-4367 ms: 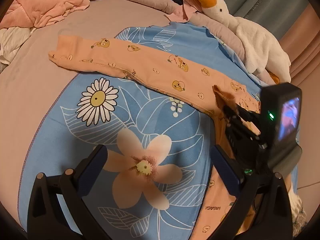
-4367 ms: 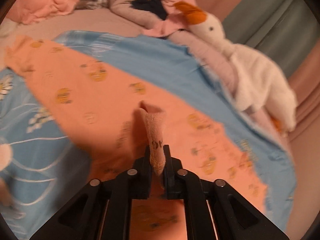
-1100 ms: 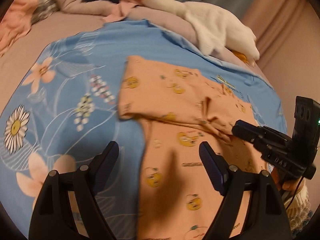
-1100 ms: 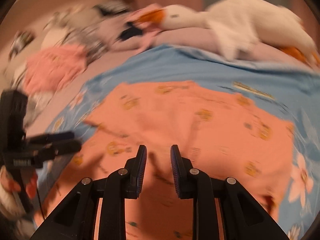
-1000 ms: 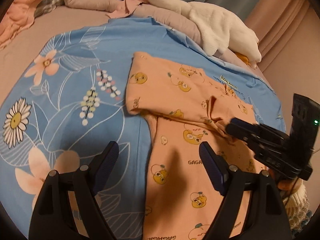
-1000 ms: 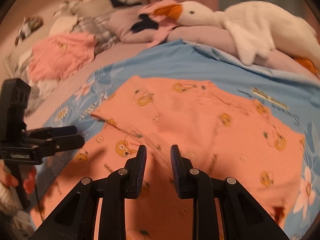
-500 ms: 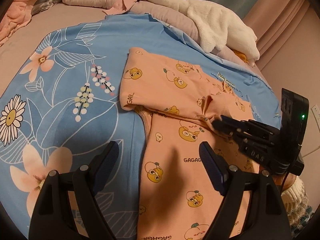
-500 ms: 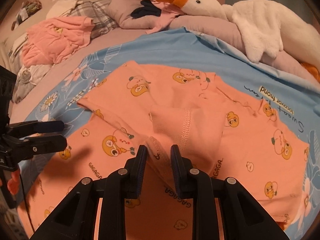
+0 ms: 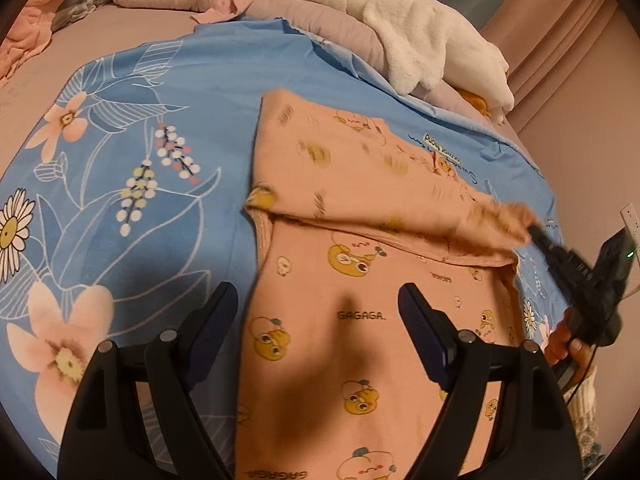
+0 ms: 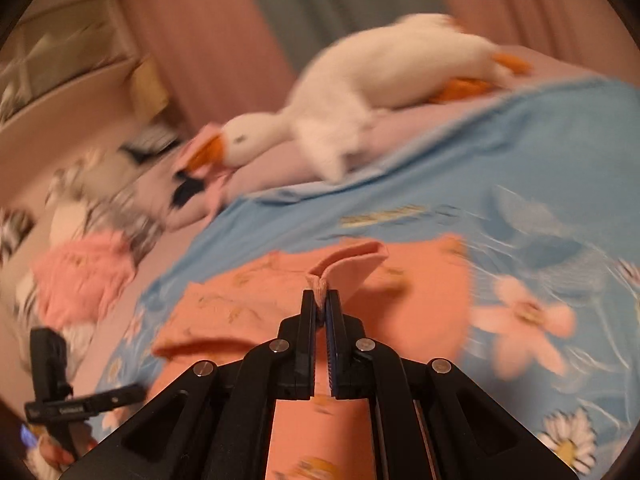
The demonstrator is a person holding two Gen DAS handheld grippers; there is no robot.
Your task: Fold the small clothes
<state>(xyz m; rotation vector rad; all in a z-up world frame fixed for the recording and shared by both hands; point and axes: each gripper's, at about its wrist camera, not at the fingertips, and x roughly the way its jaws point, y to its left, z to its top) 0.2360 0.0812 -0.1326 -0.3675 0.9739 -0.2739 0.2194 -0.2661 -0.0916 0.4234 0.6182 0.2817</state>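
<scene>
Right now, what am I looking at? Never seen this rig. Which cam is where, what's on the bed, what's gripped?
There is no robot arm: a person holds a two-finger gripper in each hand, and each gripper carries a fisheye camera looking along its fingers.

The left wrist view shows the left gripper, jaws wide apart with nothing between them, hovering over orange printed baby pyjamas lying on a blue floral sheet. A white plush goose lies along the far edge.

The right wrist view shows the right gripper shut on a fold of the pyjamas' fabric. In the left view it appears at the right edge, pulling that part across.
</scene>
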